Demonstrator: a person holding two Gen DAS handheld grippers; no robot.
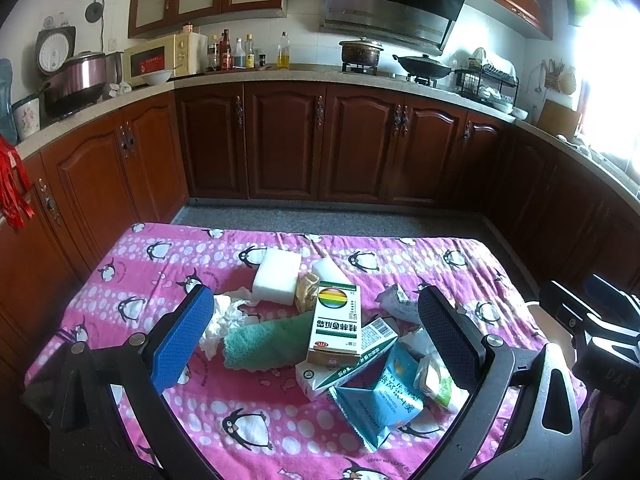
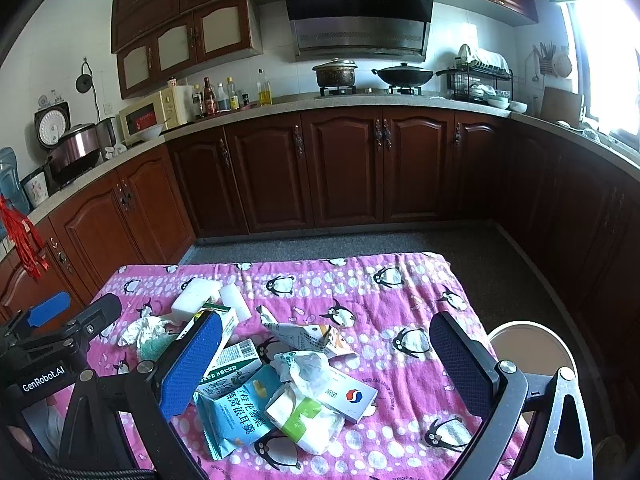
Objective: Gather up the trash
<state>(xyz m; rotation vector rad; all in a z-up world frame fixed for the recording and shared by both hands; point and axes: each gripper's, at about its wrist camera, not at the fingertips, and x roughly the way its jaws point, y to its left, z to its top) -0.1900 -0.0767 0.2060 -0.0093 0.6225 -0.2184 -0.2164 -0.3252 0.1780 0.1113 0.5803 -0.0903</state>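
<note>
A pile of trash lies on the pink penguin tablecloth: a white medicine box with rainbow stripes, a teal packet, a green cloth, crumpled tissue and white foam blocks. My left gripper is open and empty, held over the pile. My right gripper is open and empty above the teal packet, a white-green wrapper, a white card box and a torn carton. A white bin stands at the table's right side.
Dark wooden kitchen cabinets line the back and both sides, with grey floor between them and the table. The counter holds a microwave, a rice cooker, bottles and a stove with pots. The left gripper shows at the right wrist view's left edge.
</note>
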